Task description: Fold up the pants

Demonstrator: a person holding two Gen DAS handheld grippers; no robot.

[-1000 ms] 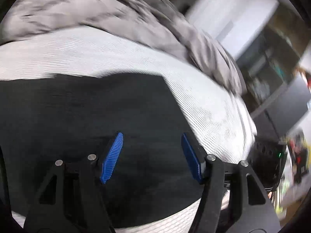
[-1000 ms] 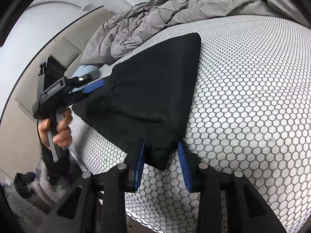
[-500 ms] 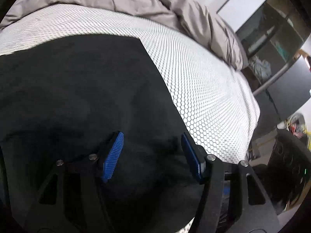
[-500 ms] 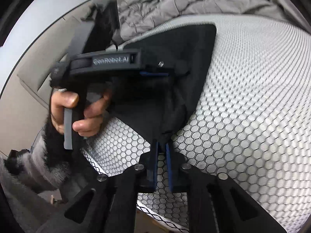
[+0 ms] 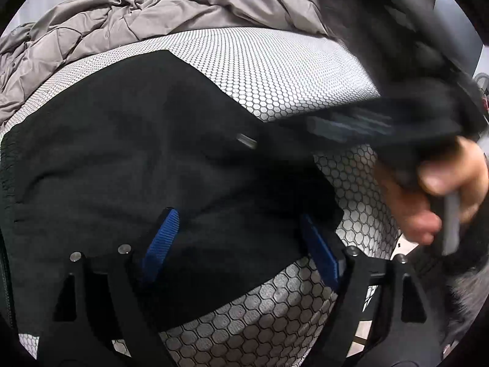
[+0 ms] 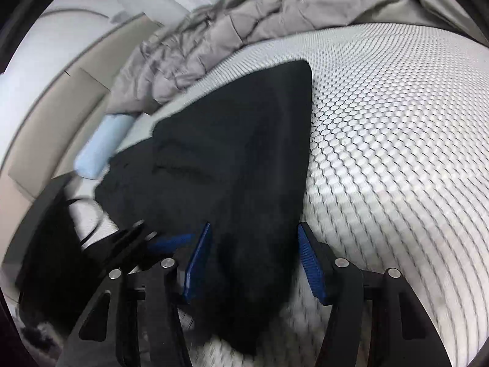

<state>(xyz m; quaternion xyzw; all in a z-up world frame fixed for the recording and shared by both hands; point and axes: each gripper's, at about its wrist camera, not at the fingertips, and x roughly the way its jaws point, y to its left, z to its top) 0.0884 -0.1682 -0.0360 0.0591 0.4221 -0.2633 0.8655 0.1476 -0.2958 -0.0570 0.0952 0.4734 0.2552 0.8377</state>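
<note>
Black pants (image 5: 146, 153) lie folded on a white mattress with a honeycomb pattern (image 5: 275, 70). My left gripper (image 5: 241, 241) hovers over their near edge, jaws opening, with cloth between the blue pads but not pinched. The other gripper, blurred, crosses the right of this view, held by a hand (image 5: 428, 202). In the right wrist view the pants (image 6: 238, 153) taper toward the far corner. My right gripper (image 6: 255, 260) straddles their near end, jaws opening and the pads off the cloth. The left gripper's blue pad (image 6: 171, 240) shows blurred at lower left.
A rumpled grey quilt (image 5: 152, 15) is heaped along the far side of the mattress. A light blue pillow (image 6: 101, 146) lies at the left edge by a beige panel (image 6: 61, 98). The mattress edge drops off close to me.
The right gripper, pinched on the pants' near edge half a second ago, has opened. The left gripper's jaws have widened and it has moved nearer the right one, which now crosses its view.
</note>
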